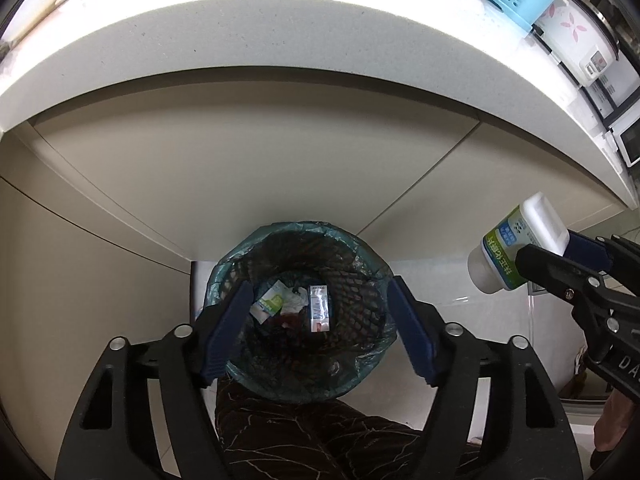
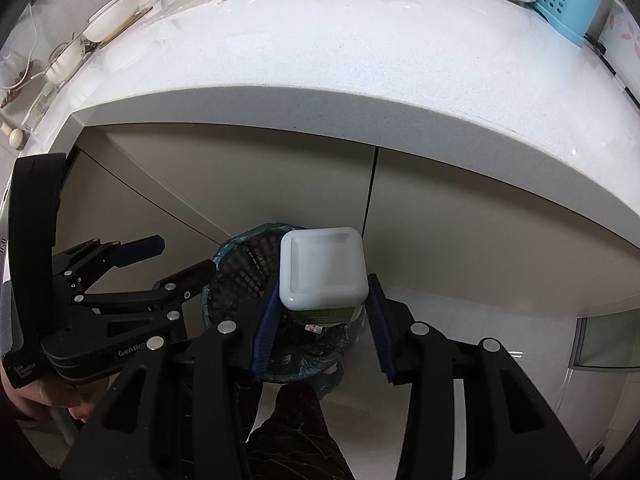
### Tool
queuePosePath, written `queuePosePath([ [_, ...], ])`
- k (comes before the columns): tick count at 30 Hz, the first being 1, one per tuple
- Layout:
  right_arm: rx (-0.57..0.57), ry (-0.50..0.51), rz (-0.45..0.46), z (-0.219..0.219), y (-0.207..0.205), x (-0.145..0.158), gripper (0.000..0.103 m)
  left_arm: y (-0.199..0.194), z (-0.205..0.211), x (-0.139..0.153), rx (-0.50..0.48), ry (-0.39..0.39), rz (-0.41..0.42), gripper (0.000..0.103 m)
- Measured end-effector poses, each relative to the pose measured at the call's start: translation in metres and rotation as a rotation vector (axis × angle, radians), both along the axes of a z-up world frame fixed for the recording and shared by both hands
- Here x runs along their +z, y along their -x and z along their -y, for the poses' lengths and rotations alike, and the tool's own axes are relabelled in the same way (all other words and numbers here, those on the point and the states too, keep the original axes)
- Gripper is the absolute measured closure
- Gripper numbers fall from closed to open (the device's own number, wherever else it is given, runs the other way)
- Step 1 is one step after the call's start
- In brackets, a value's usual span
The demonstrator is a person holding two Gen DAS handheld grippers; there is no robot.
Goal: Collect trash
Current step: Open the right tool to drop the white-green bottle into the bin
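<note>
Bin [image 1: 304, 312] sits below our empty, wide-open left tongs [image 1: 320, 324]; our right tongs [image 2: 322, 312] grip the bottle [image 2: 324, 268] over its rim, so next we release it there.

The print on the small carton [image 1: 319, 309] lying in the waste basket [image 1: 360, 276] below the left gripper [image 1: 320, 330] is too small to read. The bottle [image 2: 323, 270] between the right gripper [image 2: 322, 322] pads hides part of the basket interior. The rice cooker [image 1: 576, 46], far right, is cut off by the lens edge.
</note>
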State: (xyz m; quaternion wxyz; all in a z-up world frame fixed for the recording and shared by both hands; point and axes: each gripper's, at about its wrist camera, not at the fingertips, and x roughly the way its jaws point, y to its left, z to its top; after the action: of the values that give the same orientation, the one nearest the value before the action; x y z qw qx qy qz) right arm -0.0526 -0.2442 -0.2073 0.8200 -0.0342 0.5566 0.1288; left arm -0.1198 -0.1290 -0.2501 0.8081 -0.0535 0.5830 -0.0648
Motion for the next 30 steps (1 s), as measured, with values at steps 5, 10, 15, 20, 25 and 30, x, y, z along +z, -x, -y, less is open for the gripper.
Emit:
queuePosePath([
  [5, -0.001, -0.005, -0.006, 0.0, -0.002, -0.002, 0.063, -0.003, -0.009, 0.006, 0.029, -0.005, 0.025, 0.021],
  [10, 0.018, -0.015, -0.009, -0.01, -0.007, -0.006, 0.063, -0.001, -0.025, 0.018, 0.065, -0.017, 0.063, 0.01],
  [15, 0.067, -0.017, -0.017, -0.023, -0.008, -0.011, 0.063, 0.002, -0.045, 0.024, 0.106, -0.02, 0.085, 0.006],
  [20, 0.108, -0.01, -0.028, -0.039, -0.01, -0.017, 0.063, 0.008, -0.066, 0.027, 0.155, -0.023, 0.086, 0.006],
  [25, 0.142, 0.001, -0.039, -0.048, -0.009, -0.025, 0.063, 0.014, -0.08, 0.03, 0.19, -0.034, 0.084, 0.006],
  [30, 0.168, 0.018, -0.049, -0.064, -0.01, -0.034, 0.063, 0.019, -0.094, 0.029, 0.211, -0.037, 0.072, 0.006],
])
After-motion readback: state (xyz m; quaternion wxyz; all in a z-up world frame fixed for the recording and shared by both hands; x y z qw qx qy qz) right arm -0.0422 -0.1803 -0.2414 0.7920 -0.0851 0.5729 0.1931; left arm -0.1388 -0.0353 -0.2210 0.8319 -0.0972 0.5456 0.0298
